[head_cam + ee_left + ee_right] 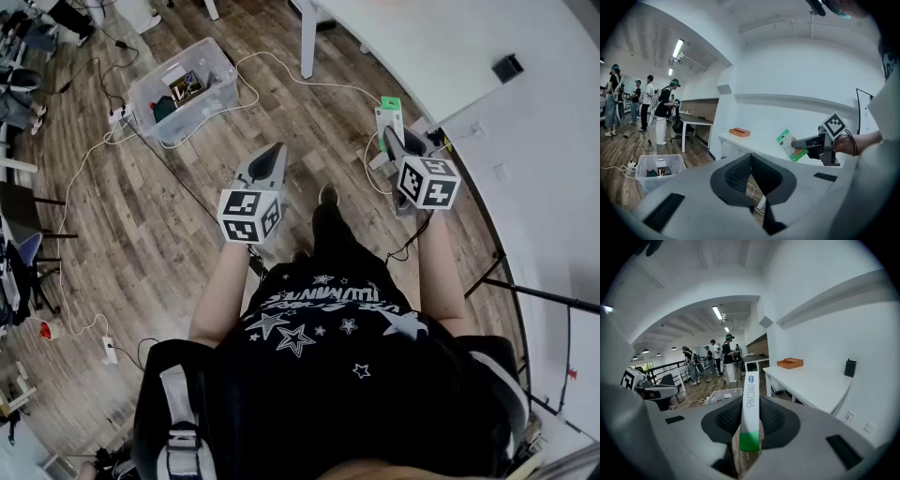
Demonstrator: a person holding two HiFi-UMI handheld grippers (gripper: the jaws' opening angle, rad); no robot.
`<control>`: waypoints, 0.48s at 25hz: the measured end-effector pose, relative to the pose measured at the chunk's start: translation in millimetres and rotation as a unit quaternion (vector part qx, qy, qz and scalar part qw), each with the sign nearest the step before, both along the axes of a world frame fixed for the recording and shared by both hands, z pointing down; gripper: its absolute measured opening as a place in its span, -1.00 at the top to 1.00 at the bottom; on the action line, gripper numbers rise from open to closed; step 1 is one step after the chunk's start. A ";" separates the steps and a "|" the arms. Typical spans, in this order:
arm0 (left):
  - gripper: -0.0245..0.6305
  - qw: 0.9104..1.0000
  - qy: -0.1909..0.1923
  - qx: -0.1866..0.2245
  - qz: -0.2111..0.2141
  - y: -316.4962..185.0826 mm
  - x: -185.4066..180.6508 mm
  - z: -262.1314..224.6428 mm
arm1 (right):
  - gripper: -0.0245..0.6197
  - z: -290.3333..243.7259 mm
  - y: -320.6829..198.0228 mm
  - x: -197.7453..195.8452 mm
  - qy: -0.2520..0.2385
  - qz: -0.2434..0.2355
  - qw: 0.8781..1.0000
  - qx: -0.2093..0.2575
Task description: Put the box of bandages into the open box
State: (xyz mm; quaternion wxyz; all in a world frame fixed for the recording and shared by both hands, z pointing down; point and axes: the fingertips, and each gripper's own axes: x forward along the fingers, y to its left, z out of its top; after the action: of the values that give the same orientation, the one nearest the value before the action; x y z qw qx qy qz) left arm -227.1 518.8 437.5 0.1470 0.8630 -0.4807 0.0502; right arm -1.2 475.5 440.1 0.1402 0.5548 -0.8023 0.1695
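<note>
Above the wooden floor, the right gripper clamps the box of bandages edge-on; the orange box, seemingly open, sits apart on the white table. The left gripper has its jaws together, empty.
</note>
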 end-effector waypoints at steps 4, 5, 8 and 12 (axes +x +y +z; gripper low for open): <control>0.86 1.000 -0.002 -0.001 -0.002 3.1 -2.1 2.3 | 0.58 1.2 5.1 0.2 0.001 0.003 1.000 -0.002; 0.86 1.000 -0.003 -0.001 -0.002 2.9 -3.2 1.9 | 0.58 0.1 5.5 -0.6 0.001 0.004 1.000 -0.001; 0.86 1.000 -0.006 0.001 -0.002 2.1 -5.0 0.4 | 0.58 -1.6 6.7 -2.6 0.003 0.003 1.000 0.000; 0.86 1.000 -0.003 0.001 -0.007 -1.7 -5.9 2.0 | 0.58 1.2 7.0 -2.1 0.007 -0.001 1.000 -0.001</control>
State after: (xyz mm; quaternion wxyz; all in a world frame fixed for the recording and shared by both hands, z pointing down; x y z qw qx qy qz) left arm -233.0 517.1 439.4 0.1452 0.8597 -0.4871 0.0520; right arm -3.3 482.5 441.3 0.1469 0.5553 -0.8015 0.1663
